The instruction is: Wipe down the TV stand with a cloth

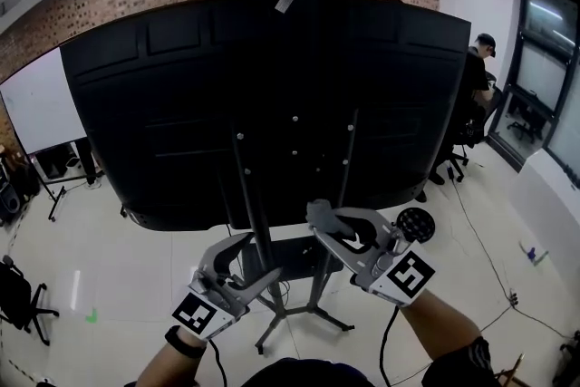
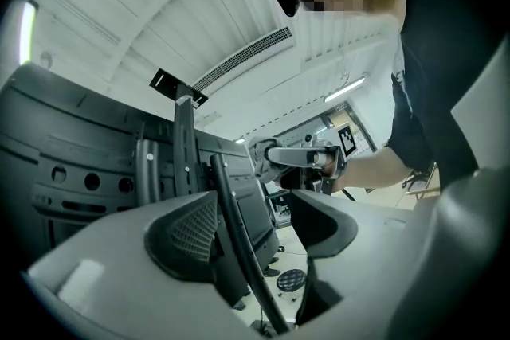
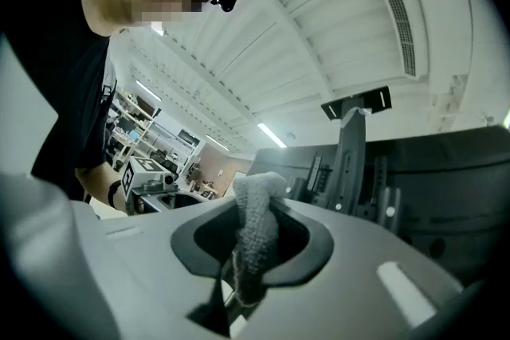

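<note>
A big black TV (image 1: pixel 272 104) faces away from me on a black metal stand (image 1: pixel 265 236) whose legs (image 1: pixel 304 313) rest on the pale floor. A grey cloth (image 1: pixel 319 215) is pinched in my right gripper (image 1: pixel 324 217), which is shut on it just below the TV's lower edge, right of the stand's pole. The cloth (image 3: pixel 255 227) sticks up from between the jaws. My left gripper (image 1: pixel 263 278) is low at the pole, open, with a thin black stand bar (image 2: pixel 239 251) running between its jaws against the left pad. The right gripper and cloth (image 2: pixel 261 159) show beyond it.
A person (image 1: pixel 476 86) sits at the back right near chairs. A whiteboard (image 1: pixel 41 109) stands at the left, and an office chair (image 1: pixel 18 299) at the bottom left. A round black object (image 1: pixel 415 224) and cables lie on the floor to the right of the stand.
</note>
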`<state>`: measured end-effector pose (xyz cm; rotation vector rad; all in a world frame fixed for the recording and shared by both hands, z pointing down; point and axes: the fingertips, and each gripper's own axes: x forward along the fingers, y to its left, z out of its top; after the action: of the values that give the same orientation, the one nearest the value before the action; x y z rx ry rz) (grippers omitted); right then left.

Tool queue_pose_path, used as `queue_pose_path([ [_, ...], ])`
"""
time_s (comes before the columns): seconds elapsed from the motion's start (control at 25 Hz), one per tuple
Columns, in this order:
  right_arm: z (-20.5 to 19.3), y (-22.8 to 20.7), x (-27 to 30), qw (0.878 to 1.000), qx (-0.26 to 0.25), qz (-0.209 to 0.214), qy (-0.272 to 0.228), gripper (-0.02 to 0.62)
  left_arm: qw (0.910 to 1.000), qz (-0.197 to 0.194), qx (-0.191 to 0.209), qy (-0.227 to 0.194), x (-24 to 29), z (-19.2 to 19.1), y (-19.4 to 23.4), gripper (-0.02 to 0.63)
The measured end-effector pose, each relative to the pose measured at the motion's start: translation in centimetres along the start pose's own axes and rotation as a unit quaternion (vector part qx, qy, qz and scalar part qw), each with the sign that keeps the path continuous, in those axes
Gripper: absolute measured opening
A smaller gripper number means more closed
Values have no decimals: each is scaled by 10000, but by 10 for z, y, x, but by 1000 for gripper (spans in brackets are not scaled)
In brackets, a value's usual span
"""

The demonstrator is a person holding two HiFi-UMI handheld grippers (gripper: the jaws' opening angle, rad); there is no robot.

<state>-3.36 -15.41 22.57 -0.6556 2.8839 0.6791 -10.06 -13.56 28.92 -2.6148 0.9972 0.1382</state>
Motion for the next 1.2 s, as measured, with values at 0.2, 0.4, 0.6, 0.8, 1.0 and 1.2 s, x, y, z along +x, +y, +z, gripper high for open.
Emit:
queue_pose_path([
  [0.2, 53, -57, 23, 9953, -957, -54, -115, 75, 9989, -9, 302, -367, 26, 51, 28, 308],
  [0.4, 93, -101, 50, 9793, -2021, -26, 69, 75, 9961, -11, 762, -437, 50, 91, 57, 316],
  [0.6, 126, -150, 81, 9630, -2653, -358, 316, 80, 9924, 42, 1086, -580, 81, 134, 85, 318],
  [0.8, 161, -195, 113, 9421, -3291, -554, 337, 80, 9897, 1, 1219, -748, 110, 172, 99, 318],
  [1.0, 196, -226, 141, 9201, -3811, -784, 443, 79, 9860, -81, 1454, -812, 135, 203, 106, 318],
  [1.2, 220, -257, 166, 8981, -4225, -1036, 643, 78, 9842, -5, 1630, -685, 149, 216, 122, 318],
])
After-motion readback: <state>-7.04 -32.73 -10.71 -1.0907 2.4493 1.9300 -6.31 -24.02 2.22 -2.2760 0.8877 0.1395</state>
